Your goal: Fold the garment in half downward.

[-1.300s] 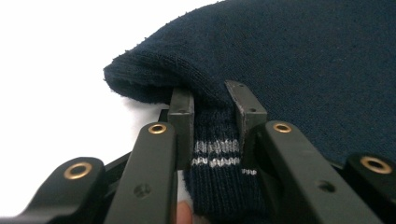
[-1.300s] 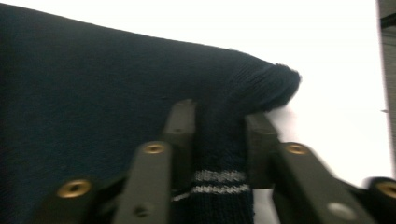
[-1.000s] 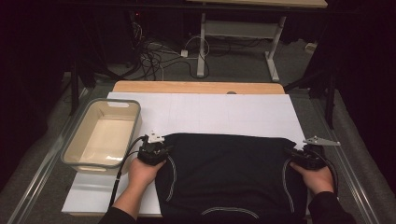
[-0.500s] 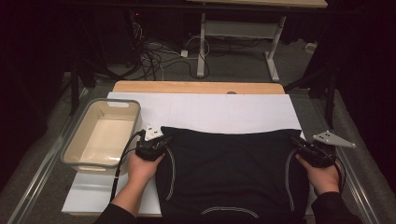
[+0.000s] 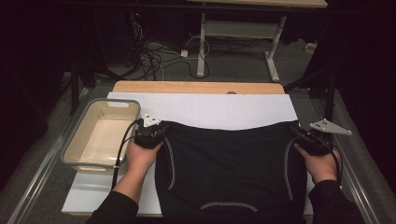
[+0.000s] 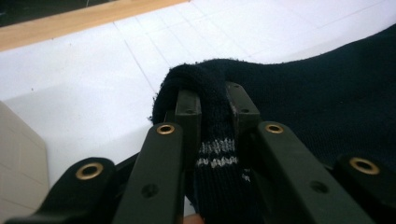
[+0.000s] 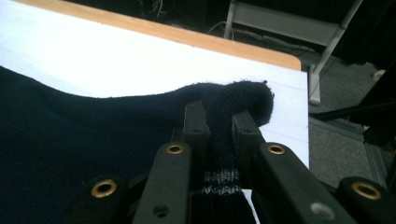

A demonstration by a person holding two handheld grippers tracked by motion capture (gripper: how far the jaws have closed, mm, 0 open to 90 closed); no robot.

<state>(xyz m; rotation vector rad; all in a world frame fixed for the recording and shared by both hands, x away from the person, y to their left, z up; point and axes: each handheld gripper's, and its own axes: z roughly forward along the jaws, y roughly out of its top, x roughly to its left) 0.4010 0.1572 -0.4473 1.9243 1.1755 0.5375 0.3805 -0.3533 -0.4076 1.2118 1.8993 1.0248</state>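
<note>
step: we've got the dark navy knitted sweater [image 5: 229, 172] pinched at both far corners, lifted off the white-covered table [image 5: 210, 109] | left gripper [image 6: 212, 105] clamped on knit | right gripper [image 7: 219, 114] same | next: probably fold it evenly, keeping both corners level

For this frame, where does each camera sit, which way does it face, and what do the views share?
High view: above the person's side, facing forward and down on the table; both forearms, left gripper and right gripper hold the dark garment beside the tub.
Left gripper view: rides the left gripper, looking along its jaws shut on a garment corner.
Right gripper view: rides the right gripper, jaws shut on the garment.
Shared: garment and white table in all three.
</note>
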